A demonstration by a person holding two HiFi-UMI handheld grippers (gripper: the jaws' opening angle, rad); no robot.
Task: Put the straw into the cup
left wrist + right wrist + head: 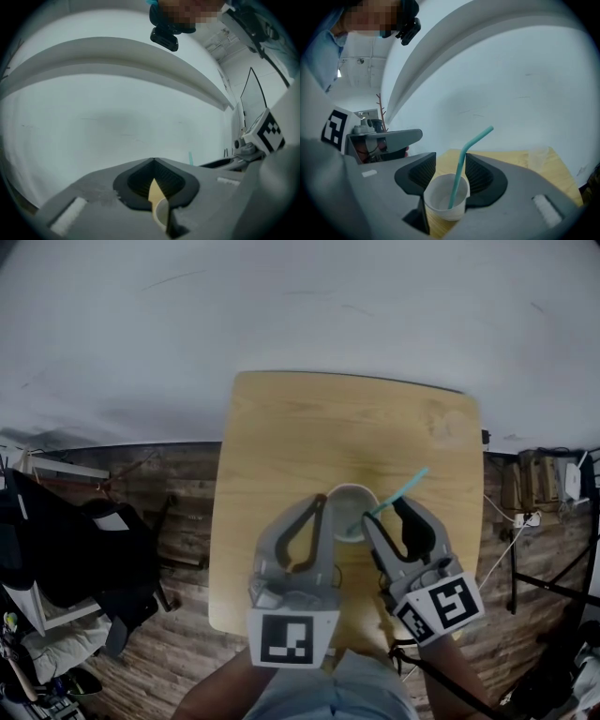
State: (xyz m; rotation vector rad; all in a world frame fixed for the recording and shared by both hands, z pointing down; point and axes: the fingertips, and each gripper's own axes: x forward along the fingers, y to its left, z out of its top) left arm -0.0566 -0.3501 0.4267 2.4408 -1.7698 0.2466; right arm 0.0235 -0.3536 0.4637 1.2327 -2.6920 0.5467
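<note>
Right gripper (451, 161) is pointing forward and slightly down, its fingers standing apart on either side of the white cup (440, 199) and not pressing it. Teal bendy straw (461, 161) is standing in the cup, its bent top leaning right. Left gripper (153, 164) is hovering just left of the cup, fingers together and empty. Cup is sitting mid wooden bench (281, 446).

Cup (348, 519) on table (309, 427), straw (399, 491) in cup

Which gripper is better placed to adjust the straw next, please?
Probably the right gripper: its open jaws flank the teal straw standing in the white cup, while the left gripper is shut beside it.
</note>
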